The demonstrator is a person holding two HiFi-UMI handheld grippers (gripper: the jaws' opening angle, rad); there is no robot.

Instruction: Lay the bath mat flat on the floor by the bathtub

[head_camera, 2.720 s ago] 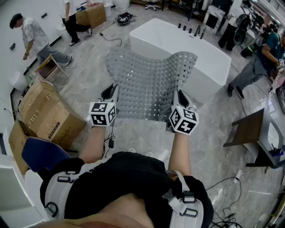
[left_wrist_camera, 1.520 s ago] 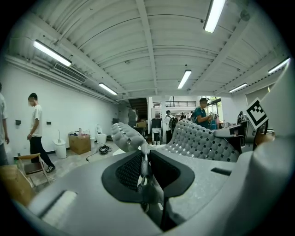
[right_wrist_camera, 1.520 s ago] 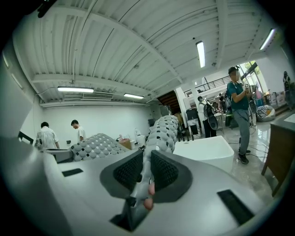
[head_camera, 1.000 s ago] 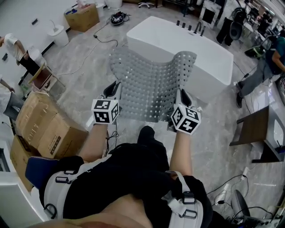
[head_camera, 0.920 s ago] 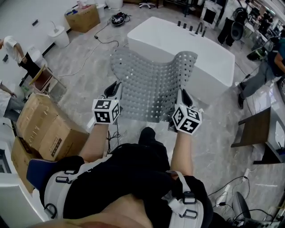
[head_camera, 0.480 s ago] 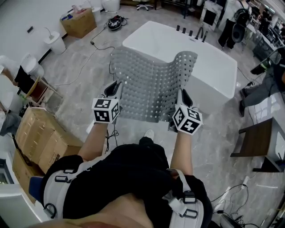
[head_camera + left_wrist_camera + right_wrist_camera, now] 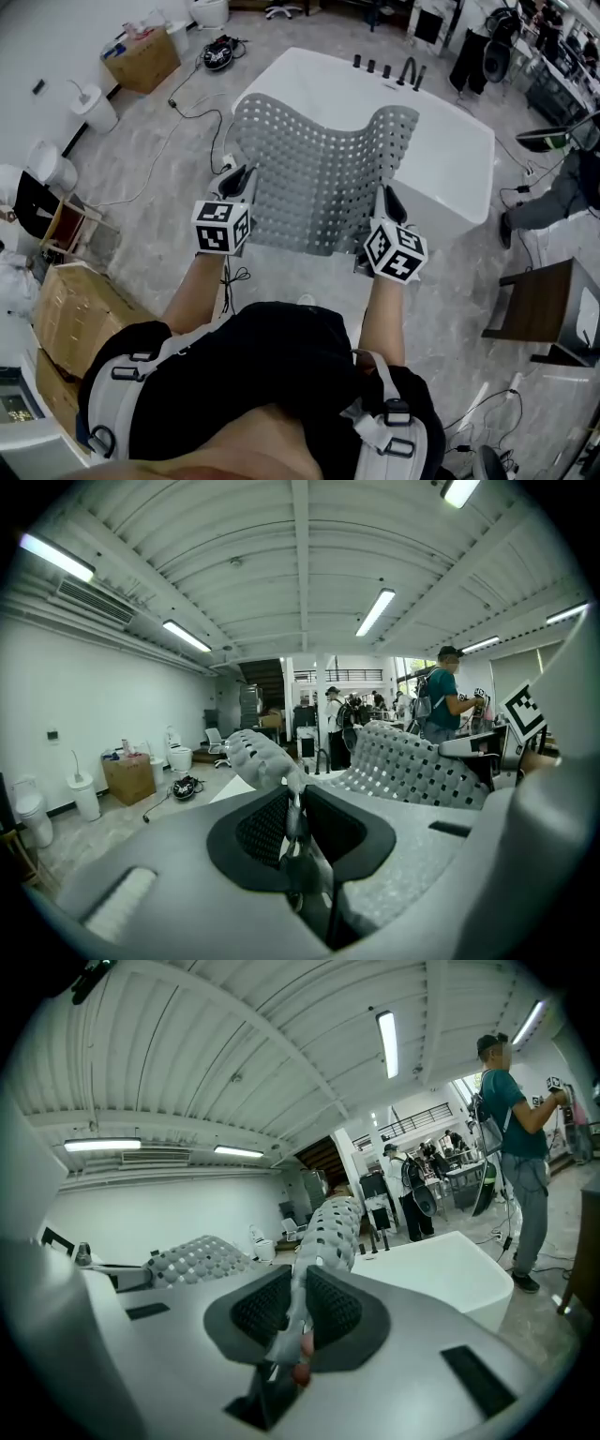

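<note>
Over the last few seconds the white rectangular bathtub (image 7: 441, 141) has grown larger and moved nearer in the head view, and the brown cardboard boxes (image 7: 66, 319) have slid back to the lower left. We read this as the approach walk nearing its end. The carry posture has not changed. The left gripper (image 7: 240, 181) is clamped on the near left corner of the grey perforated rubber bath mat (image 7: 323, 178), and the right gripper (image 7: 386, 201) is clamped on its near right corner, with the thin edge pinched between the ribbed pads in both gripper views. For the task, we judge that transport is almost complete and that lowering and spreading have not begun. The mat hangs in the air above the grey marbled floor (image 7: 159, 159), and its far edge overlaps the tub in the head view. It is a flexible sheet with regular rows of holes. It dips along its middle, and both far corners curl upward.
</note>
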